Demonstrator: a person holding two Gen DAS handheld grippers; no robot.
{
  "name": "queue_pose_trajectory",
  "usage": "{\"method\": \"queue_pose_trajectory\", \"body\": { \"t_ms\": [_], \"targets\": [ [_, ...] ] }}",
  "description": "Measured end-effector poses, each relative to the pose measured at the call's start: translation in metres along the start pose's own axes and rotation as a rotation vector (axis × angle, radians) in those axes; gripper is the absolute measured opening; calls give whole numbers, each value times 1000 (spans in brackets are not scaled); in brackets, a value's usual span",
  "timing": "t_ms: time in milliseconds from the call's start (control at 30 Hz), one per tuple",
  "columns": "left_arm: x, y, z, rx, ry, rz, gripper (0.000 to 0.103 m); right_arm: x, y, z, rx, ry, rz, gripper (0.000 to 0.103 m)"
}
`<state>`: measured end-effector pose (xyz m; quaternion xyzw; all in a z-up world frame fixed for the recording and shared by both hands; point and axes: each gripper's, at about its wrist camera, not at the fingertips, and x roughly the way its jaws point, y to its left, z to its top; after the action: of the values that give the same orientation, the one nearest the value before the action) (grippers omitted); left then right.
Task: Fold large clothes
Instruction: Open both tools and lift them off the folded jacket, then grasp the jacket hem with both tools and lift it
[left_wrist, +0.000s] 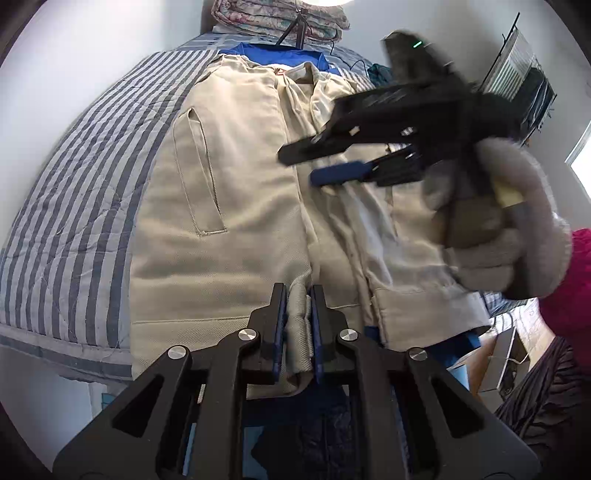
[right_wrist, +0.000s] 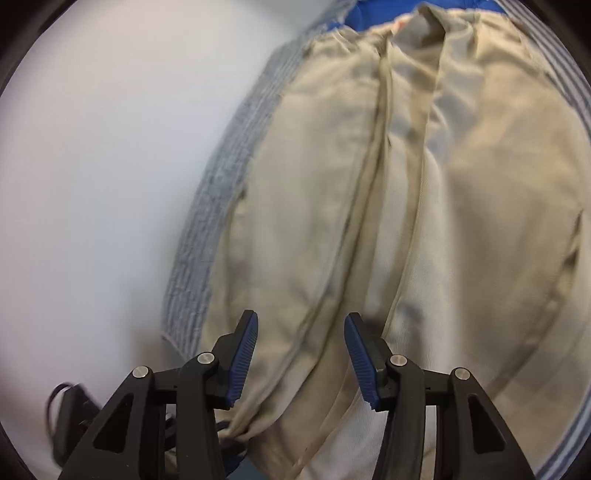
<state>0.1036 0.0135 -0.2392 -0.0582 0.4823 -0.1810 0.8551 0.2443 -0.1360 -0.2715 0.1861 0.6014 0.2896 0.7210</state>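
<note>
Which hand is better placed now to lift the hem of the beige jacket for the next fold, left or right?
Left, probably. The left gripper is already shut on a bunched piece of the beige jacket at its near edge. The right gripper is open above the cloth and holds nothing.

The beige jacket (left_wrist: 229, 192) is a matt woven cloth with a fine twill rib and stitched seams. The striped bed cover (left_wrist: 74, 206) under it is a quilted, slightly wrinkled cotton-like fabric. The left gripper (left_wrist: 298, 325) has matt black plastic arms, shiny metal pins and blue ribbed rubber-like pads (right_wrist: 243, 358). The glove (left_wrist: 495, 236) looks a soft, fuzzy knit
</note>
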Motion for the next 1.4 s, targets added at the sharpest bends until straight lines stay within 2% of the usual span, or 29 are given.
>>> {"method": "queue_pose_trajectory", "body": {
  "t_ms": [67,100,133,200,300,333,400,467,533,667,767,867,967,1033,1100,1167,1200,1267,1300,1367,1400],
  "targets": [
    [-5,1,1,-10,-8,-14,10,10,-4,3,32,-3,13,48],
    [-8,2,2,-16,-11,-25,10,11,-5,4,40,-23,23,37],
    [-11,1,2,-19,-14,-32,9,12,-4,5,40,-31,42,4],
    [-16,0,2,-22,-21,-45,9,8,0,2,38,-39,40,2],
    [-10,-5,0,-9,-1,-60,9,-2,19,-6,-102,-71,-74,1],
    [-2,-6,-2,-6,23,-65,9,3,18,-8,-106,-47,-116,1],
    [16,-7,-6,12,81,-61,10,10,7,-7,-67,-9,-134,4],
    [15,-7,-5,3,73,-54,11,4,5,-6,-46,-12,-109,15],
    [4,-8,-4,5,61,-66,15,-21,4,-9,-46,-71,-76,30],
    [-33,1,-4,-27,14,-174,21,-83,2,-38,-110,-173,-155,31],
    [-57,20,0,-44,-48,-158,21,-115,-7,-74,-143,-221,-225,31],
    [-58,54,9,-93,-71,-99,21,-124,-17,-102,-139,-244,-255,30],
    [-46,76,15,-147,-50,-113,21,-112,-17,-128,-147,-245,-256,30],
    [-33,79,18,-137,-20,-106,21,-90,-14,-140,-152,-218,-261,31],
    [-15,72,17,-80,47,-99,21,-65,-9,-151,-186,-194,-332,32],
    [0,62,10,-10,94,-72,21,-61,3,-160,-264,-219,-414,31],
    [2,59,8,19,86,-56,21,-64,4,-160,-260,-208,-414,32],
    [-2,60,8,18,77,-77,22,-79,0,-161,-218,-204,-352,33],
    [-7,66,9,-17,71,-114,26,-88,-3,-163,-204,-211,-329,39],
    [-17,79,9,-85,49,-154,36,-107,-7,-171,-174,-249,-337,52],
    [-23,89,11,-121,30,-160,52,-116,-11,-175,-149,-272,-339,62]
  ]
}}
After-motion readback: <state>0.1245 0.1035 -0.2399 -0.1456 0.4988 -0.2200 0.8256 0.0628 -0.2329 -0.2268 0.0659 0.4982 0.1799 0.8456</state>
